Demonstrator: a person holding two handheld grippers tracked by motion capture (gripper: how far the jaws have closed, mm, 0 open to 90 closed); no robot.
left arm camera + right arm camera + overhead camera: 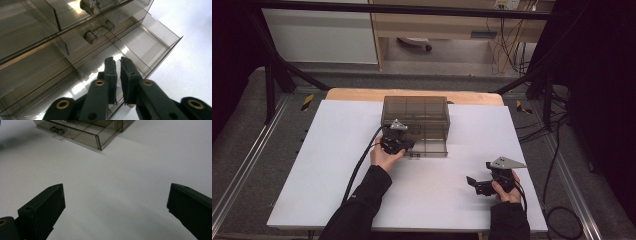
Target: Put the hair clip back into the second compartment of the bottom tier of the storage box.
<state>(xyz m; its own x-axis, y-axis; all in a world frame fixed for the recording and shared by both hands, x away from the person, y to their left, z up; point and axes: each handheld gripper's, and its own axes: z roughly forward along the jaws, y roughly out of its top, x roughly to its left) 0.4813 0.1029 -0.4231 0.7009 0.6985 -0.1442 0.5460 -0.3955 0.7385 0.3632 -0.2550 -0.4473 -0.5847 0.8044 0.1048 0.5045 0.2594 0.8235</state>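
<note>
Left hand-held gripper [117, 62] hovers with its jaws nearly together over the pulled-out bottom drawer [428, 144] of the smoky clear organizer [415, 120], which sits near the far edge of the white surface [337, 175]. Nothing shows between the jaws (the drawer compartments look bare), so it is probably about to shift the drawer. Right hand-held gripper [482, 184], jaws wide apart, waits near the surface's front right corner, out of the way.
</note>
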